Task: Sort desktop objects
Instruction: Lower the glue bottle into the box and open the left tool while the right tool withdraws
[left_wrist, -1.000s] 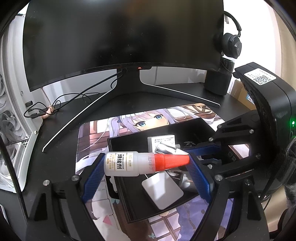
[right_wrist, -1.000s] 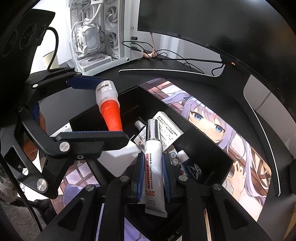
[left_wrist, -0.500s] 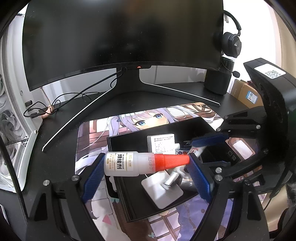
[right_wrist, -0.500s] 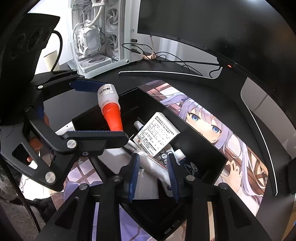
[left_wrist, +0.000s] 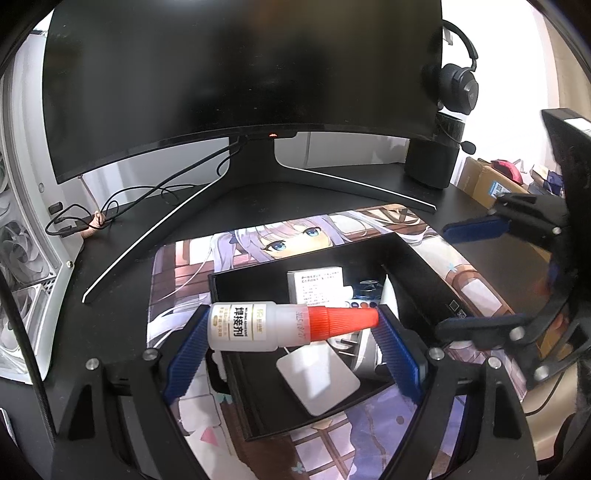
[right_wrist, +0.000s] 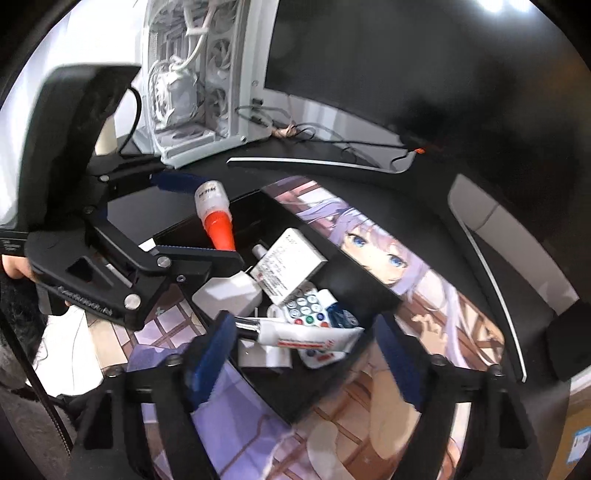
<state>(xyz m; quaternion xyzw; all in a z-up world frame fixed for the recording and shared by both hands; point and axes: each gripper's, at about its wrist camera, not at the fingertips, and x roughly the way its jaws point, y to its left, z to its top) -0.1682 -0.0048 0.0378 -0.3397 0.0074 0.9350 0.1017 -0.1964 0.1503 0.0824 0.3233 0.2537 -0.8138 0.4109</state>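
Left gripper (left_wrist: 291, 328): clamps a white bottle (left_wrist: 255, 326), orange cone cap, lengthwise between its pads.
Right gripper (right_wrist: 306, 350): jaws just opened wide, white tube (right_wrist: 299, 338) lying loose in black tray (right_wrist: 354, 291) beneath.

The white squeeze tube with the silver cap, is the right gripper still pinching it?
Apart. In the right wrist view the right gripper has just been opening; its blue pads stand wide, and the white squeeze tube lies loose in the black tray.
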